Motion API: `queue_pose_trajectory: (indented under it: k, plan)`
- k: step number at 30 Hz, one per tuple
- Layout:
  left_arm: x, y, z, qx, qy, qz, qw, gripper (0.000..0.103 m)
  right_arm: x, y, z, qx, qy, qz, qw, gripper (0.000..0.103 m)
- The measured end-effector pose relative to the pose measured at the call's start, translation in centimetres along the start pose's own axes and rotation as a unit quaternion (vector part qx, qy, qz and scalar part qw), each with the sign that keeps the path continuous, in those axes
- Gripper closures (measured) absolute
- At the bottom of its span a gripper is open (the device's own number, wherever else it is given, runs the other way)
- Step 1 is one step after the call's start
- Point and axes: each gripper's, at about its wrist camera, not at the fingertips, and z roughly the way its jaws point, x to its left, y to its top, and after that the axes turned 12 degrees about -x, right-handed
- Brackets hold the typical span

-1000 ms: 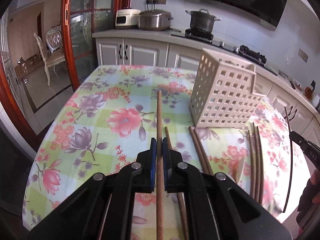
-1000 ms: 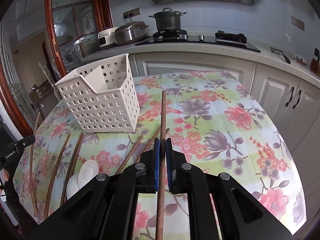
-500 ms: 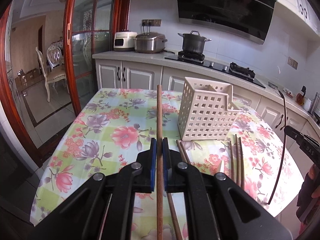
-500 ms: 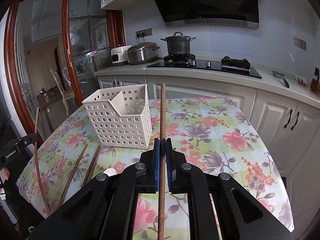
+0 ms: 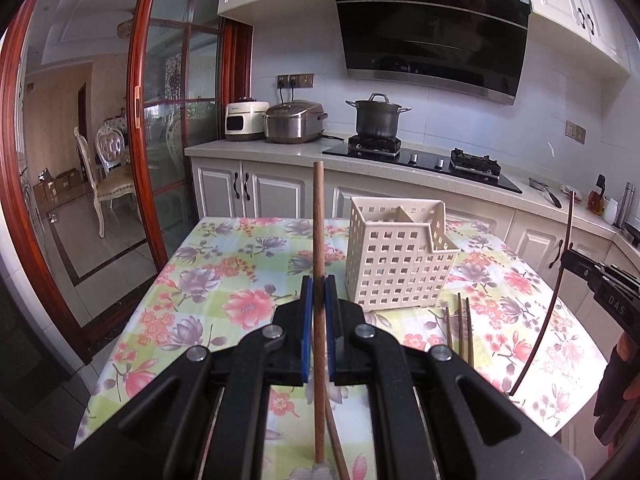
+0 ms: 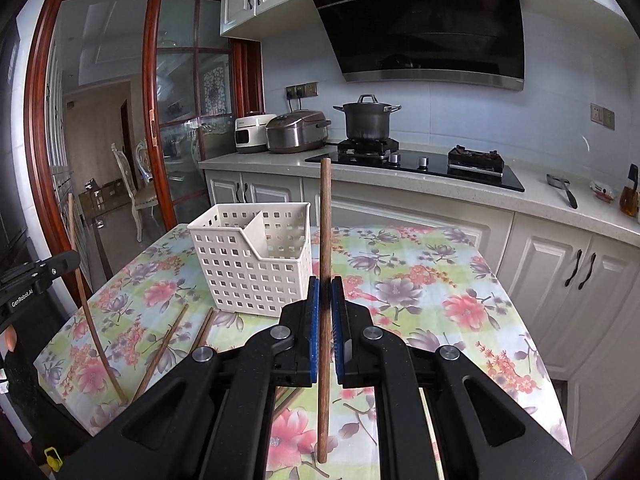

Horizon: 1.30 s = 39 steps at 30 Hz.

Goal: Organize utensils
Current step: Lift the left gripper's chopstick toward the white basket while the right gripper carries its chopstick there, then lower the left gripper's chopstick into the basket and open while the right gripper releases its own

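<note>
Above the floral-clothed desk (image 5: 248, 264), the left tongs (image 5: 319, 292) pinch one wooden chopstick (image 5: 319, 216) and the right tongs (image 6: 325, 296) pinch another (image 6: 325, 216). Between them on the desk stands a perforated cream utensil basket (image 6: 256, 264), loose chopsticks (image 5: 460, 328) lying beside it.

chopstick (image 5: 319, 216): matt wood | basket (image 5: 396, 258): perforated plastic (cream) | tablecloth (image 5: 224, 276): glossy floral

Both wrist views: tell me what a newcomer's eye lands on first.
First, the wooden chopstick clamped upright in the left gripper, and its twin in the right gripper, each dead centre of its view. Next, the white perforated utensil basket standing on the floral tablecloth, with more chopsticks lying loose in front of it.
</note>
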Motion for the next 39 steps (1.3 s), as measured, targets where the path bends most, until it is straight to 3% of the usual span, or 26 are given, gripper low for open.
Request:
queue_pose_trajectory:
  k: [15, 24, 31, 36, 39]
  plan:
    - [-2.5, 5.7, 3.8, -0.028, -0.019, 0.006, 0.9994, 0.097, 0.5, 3.7, 4.3, -0.033, 0.005, 0.000, 0.999, 0.094]
    - [-4.7, 12.9, 5.6, -0.061, -0.042, -0.003, 0.9973, 0.097, 1.1, 9.9, 5.9, -0.070, 0.014, 0.011, 0.997, 0.094]
    - [-7.2, 17.9, 7.5, -0.093, -0.031, 0.012, 0.9951, 0.097, 2.8, 13.8, 8.3, -0.091, 0.025, 0.002, 0.996, 0.094]
    - [-7.6, 19.0, 10.0, -0.105, -0.016, -0.004, 0.9943, 0.097, 4.1, 13.9, 10.2, -0.097, 0.037, -0.015, 0.994, 0.094]
    - [-6.9, 18.4, 12.2, -0.091, -0.014, -0.026, 0.9955, 0.097, 4.4, 13.0, 11.5, -0.079, 0.042, -0.009, 0.996, 0.094]
